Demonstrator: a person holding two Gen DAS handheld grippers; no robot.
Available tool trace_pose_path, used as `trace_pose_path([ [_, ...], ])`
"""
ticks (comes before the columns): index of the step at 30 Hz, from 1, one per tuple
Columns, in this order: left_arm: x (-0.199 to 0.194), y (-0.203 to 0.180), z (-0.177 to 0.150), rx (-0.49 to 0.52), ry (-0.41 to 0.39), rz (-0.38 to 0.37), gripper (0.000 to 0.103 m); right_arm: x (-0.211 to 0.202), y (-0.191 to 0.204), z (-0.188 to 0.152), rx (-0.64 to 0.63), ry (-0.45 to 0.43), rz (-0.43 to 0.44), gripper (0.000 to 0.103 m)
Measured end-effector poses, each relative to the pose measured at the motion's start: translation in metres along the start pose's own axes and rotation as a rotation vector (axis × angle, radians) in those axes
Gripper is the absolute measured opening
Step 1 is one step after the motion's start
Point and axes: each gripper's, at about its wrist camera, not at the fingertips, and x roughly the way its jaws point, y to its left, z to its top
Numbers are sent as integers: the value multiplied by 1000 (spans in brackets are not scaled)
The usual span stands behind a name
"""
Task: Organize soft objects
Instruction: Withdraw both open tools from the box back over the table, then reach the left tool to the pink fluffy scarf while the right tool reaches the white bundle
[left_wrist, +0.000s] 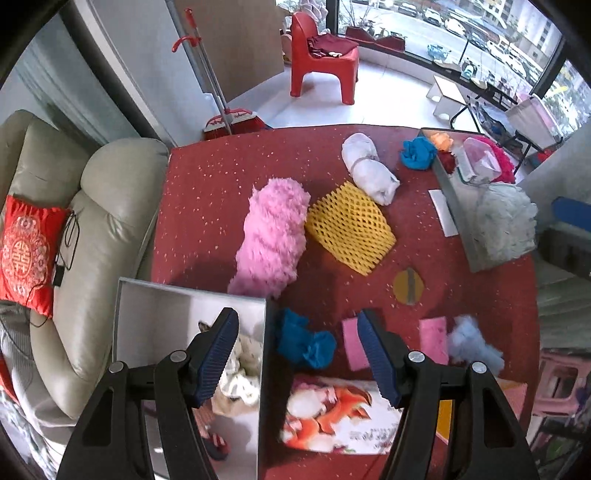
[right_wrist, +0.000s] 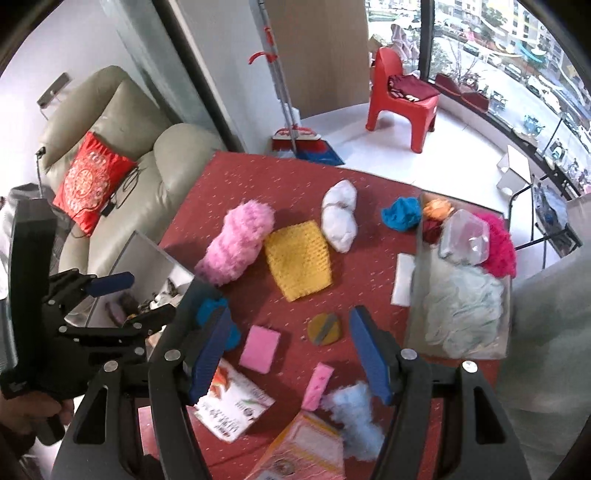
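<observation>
Hovering with jaws wide and empty, the left gripper (left_wrist: 301, 354) has the blue cloth (left_wrist: 304, 343) directly under its fingers, just beside the left box (left_wrist: 192, 295). The right gripper (right_wrist: 291, 354), also wide and empty, hangs further right over the pink sponge (right_wrist: 258, 349), so the left hand is nearer.

Right hand-held gripper (right_wrist: 291, 354) hangs over the red desk (right_wrist: 258, 184) with jaws wide apart, nothing in them — a pink sponge (right_wrist: 259, 349) and a round pad (right_wrist: 325, 328) sit below. Further back the pink fluffy roll (right_wrist: 236, 245) is touching the yellow net (right_wrist: 299, 260), white bundle (right_wrist: 339, 220) just beside. Left hand-held gripper (right_wrist: 125, 299) is over the left box (right_wrist: 147, 280), empty too.
</observation>
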Motion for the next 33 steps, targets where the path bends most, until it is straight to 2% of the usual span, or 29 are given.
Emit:
trace_pose_path([
  [6,30,7,26,26,26,-2,68,3,-9,20,-7,7,-53,74],
  [11,59,17,44,35,53,-16,68,19,-20,50,43,14,-81,74],
  [14,76,22,53,32,71,-27,68,34,-19,68,31,27,-104,74],
  [19,121,37,65,-12,147,-58,68,74,-23,94,61,49,-114,74],
  [23,153,37,68,20,209,-38,68,123,-25,108,61,100,-144,74],
  [27,176,30,70,36,262,-75,68,166,-31,117,54,145,-177,74],
  [33,206,33,74,9,327,-38,69,216,-46,129,81,203,-218,74],
])
